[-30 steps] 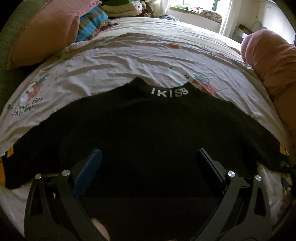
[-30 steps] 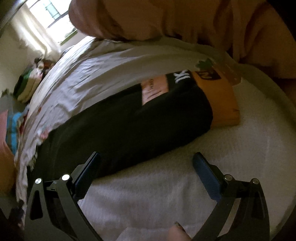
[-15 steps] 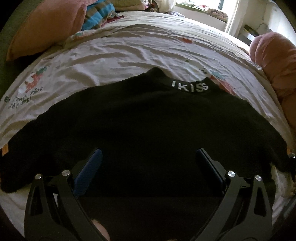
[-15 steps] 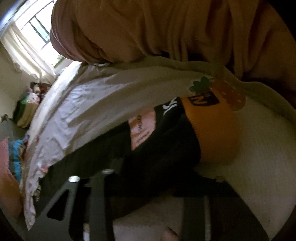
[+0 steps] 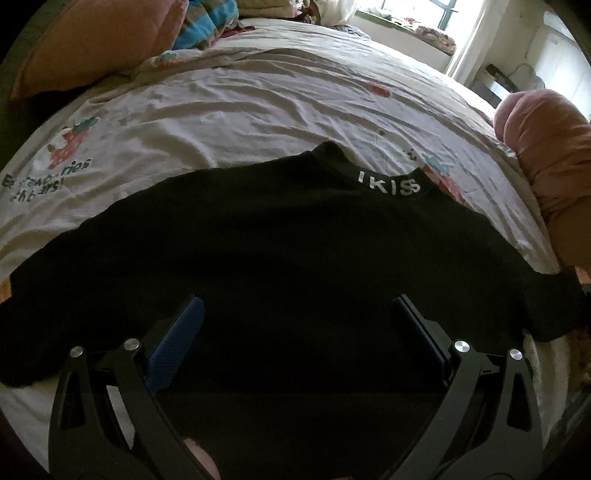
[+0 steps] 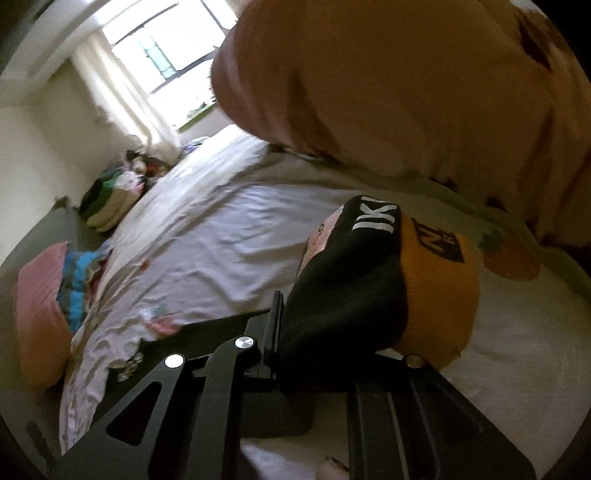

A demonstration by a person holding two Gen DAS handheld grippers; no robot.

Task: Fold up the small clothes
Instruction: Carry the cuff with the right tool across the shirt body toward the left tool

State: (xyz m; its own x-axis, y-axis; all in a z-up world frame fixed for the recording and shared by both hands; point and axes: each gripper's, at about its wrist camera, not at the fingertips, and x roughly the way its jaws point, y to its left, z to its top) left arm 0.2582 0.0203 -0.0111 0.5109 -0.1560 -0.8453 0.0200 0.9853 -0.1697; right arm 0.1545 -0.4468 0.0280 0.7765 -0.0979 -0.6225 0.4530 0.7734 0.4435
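Both jaws differ, right gripper (image 6: 332, 354) pinching sweater (image 6: 343, 295), left gripper (image 5: 295, 332) wide.

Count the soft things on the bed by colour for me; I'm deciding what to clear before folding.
Black: 1, the top, its orange cuff pinched in the right gripper.
Pink: 2, a pillow and a bundled blanket.
Striped blue: 1, a crumpled cloth.
Total: 4.

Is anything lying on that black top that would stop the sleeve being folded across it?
Nothing visible does. The black top lies spread on the sheet with nothing lying on it. The left tongs are open just above it. The right tongs are shut on the orange-cuffed sleeve. The pink bedding lies beside the top.
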